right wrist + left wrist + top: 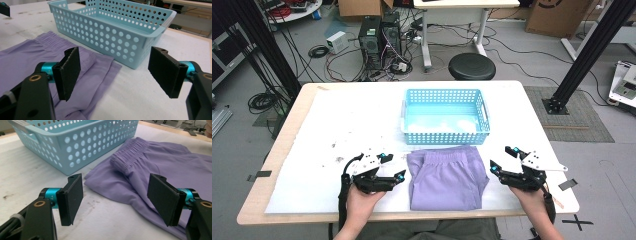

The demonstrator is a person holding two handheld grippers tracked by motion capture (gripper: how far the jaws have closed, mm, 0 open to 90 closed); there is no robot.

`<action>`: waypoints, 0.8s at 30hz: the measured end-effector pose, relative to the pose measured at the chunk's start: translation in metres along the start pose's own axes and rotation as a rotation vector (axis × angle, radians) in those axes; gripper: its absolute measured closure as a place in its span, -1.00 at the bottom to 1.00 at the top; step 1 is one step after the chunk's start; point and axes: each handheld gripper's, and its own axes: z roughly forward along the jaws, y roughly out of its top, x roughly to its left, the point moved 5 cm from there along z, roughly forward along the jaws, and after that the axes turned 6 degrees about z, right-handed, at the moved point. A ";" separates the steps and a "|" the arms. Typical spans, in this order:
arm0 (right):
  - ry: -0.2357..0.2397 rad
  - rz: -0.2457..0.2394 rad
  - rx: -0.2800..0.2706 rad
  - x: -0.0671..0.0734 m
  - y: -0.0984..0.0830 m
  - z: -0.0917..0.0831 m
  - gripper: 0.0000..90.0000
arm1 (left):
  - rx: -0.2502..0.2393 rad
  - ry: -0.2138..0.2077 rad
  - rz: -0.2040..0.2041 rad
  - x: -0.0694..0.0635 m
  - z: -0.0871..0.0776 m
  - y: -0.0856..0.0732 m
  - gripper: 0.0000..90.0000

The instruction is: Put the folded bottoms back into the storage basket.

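One desk [337, 125] fills the middle of the high view, white on top. On it sits one light-blue perforated basket [445, 116], centre frame, empty as far as shows. Touching its near wall lies one pair of folded purple shorts [447, 177], lower centre. Two grippers flank the shorts: the left gripper [387, 167] at lower left, the right gripper [504, 160] at lower right, each with jaws apart, holding nothing.

No readable text, label, brand or number found anywhere. Only a black taped X [576, 221] seen on the floor, right of the table [287, 140]; part of a round black mark seen on a cardboard box [557, 15].
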 end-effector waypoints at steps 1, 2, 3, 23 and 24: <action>-0.003 0.007 0.005 0.002 0.000 0.000 -0.42 | 0.002 -0.011 -0.009 -0.002 0.001 0.000 -0.35; -0.005 -0.004 0.001 0.002 0.000 0.000 -0.42 | 0.005 -0.024 -0.023 -0.005 0.002 0.000 -0.35; -0.004 0.005 0.010 0.004 -0.001 0.000 -0.42 | 0.010 -0.027 -0.029 -0.008 0.004 0.000 -0.35; 0.052 0.087 0.180 0.034 -0.017 0.013 -0.53 | 0.179 -0.026 -0.135 -0.035 0.028 -0.011 -0.21; 0.046 0.090 0.194 0.036 -0.019 0.014 -0.53 | 0.184 -0.024 -0.136 -0.034 0.028 -0.011 -0.21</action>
